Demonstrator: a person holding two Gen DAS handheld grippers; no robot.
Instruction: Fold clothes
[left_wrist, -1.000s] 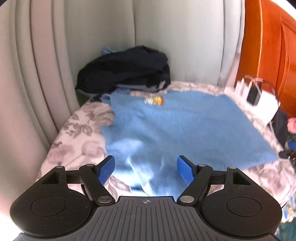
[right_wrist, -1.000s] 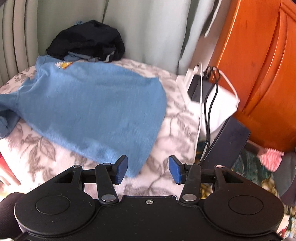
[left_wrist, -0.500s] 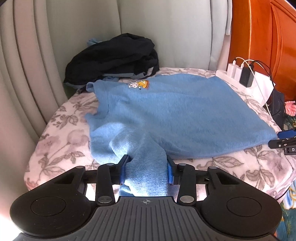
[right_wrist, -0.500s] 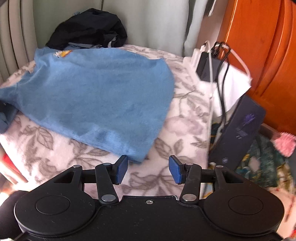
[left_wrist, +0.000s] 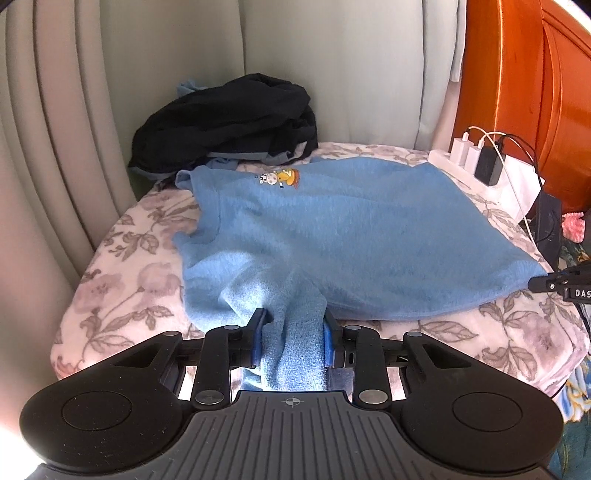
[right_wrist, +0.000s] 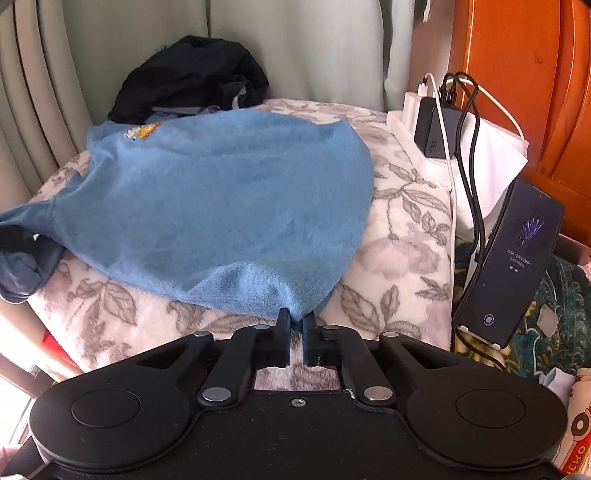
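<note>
L gripper (left_wrist: 293, 341) clamps the sleeve of the blue sweater (left_wrist: 354, 236), R gripper (right_wrist: 294, 334) pinched on its hem corner — body stretches away ahead of both, toward the curtain.

A floral blanket (left_wrist: 122, 295) carries the blue sweater (left_wrist: 369, 229), dark clothes (left_wrist: 229, 122) and, seemingly, a power strip (right_wrist: 413, 147).

Both sets of jaws newly closed on the blue sweater (left_wrist: 362, 229): left gripper (left_wrist: 293, 338) on sleeve, right gripper (right_wrist: 294, 334) on hem.
</note>
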